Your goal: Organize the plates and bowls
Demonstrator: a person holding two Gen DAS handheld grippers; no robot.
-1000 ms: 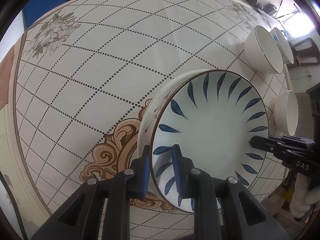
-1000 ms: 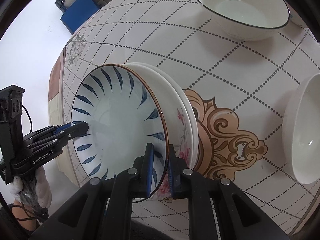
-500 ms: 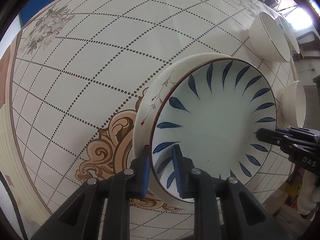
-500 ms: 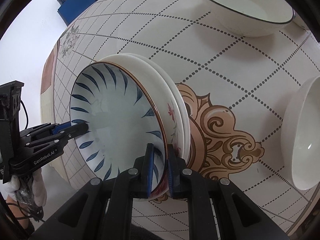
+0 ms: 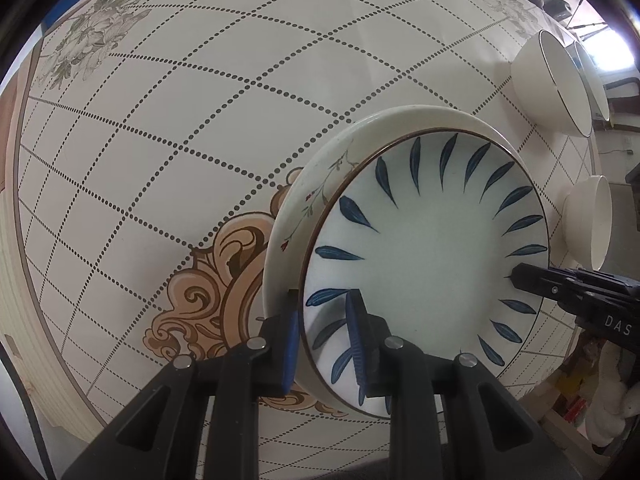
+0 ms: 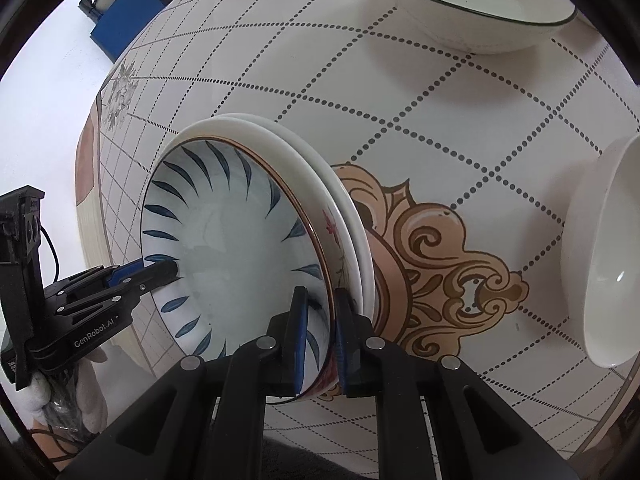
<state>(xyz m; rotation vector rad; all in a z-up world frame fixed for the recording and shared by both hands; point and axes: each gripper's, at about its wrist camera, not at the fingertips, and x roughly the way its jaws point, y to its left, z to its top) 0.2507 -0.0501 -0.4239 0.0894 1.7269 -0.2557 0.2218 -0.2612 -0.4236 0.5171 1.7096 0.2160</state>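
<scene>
A: Both grippers are clenched on the blue-leaf plate [image 5: 424, 264] — left gripper [image 5: 324, 344] on one rim, right gripper [image 6: 320, 332] on the opposite rim.

B: Where is it?

A: Nested in a floral plate [image 5: 296, 216] over the tabletop's [image 5: 168, 128] tan scroll motif.

B: Risk?

A: Uneven release could chip rims or slide the stack.

B: Surroundings?

A: Glossy dotted-grid cloth; white bowls [image 6: 600, 264] toward the far edge; a blue box [image 6: 128, 28] on the pale floor.
</scene>
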